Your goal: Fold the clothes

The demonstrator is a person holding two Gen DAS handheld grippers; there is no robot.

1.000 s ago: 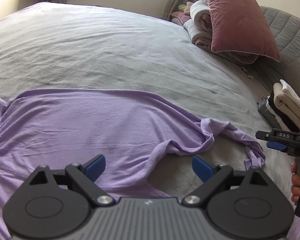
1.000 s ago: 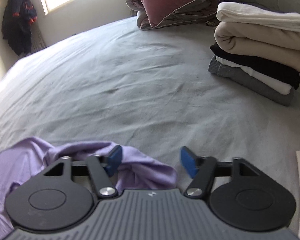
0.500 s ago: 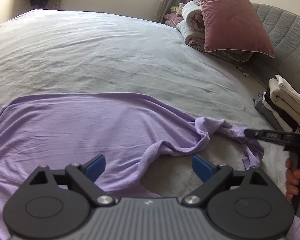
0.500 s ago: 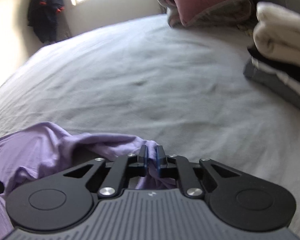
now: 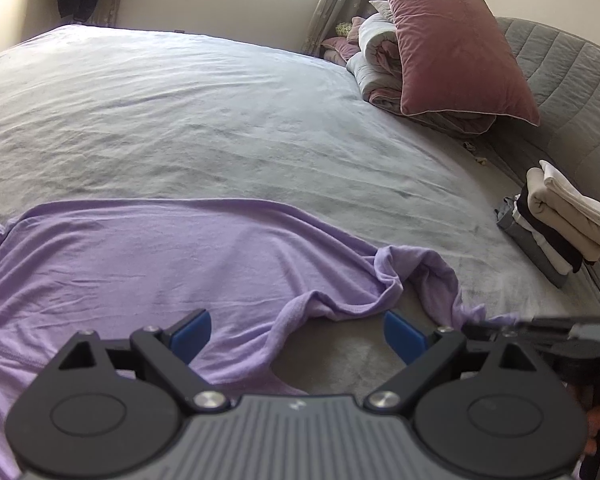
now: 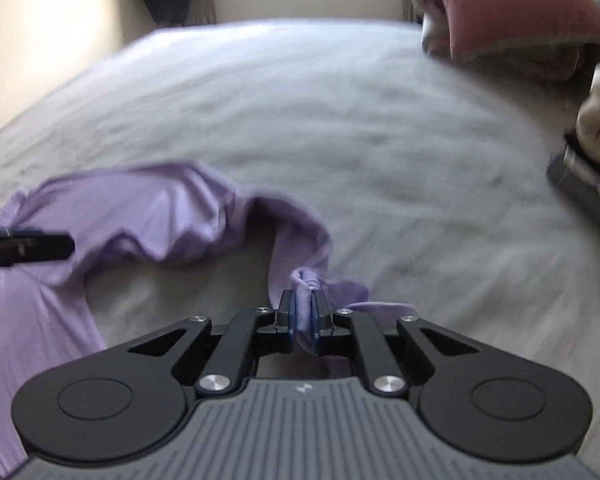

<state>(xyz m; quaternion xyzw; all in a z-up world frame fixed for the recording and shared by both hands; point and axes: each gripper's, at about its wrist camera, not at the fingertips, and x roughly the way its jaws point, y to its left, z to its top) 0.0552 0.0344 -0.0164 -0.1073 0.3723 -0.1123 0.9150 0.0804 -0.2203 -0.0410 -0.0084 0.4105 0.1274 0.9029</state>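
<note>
The lilac top [image 5: 148, 256] lies spread flat on the bed [image 5: 204, 112] near its front edge, body smoothed for folding. Above its hem, the left hand-held gripper [image 5: 298, 332] hovers released, probably ready to pin or take the cloth. Rightward, the right hand-held gripper [image 6: 303, 316] is clenched on the bunched sleeve [image 6: 300, 240], likely to stretch it straight. Folded clothes [image 5: 560, 220] are stacked at the bed's right edge.

text: none readable | left gripper [image 5: 298, 333] body: small pale mark, not legible | right gripper [image 6: 303, 317] body: same small mark, not legible | shirt [image 5: 148, 256], clothes stack [image 5: 556, 216]: no print or labels legible
</note>
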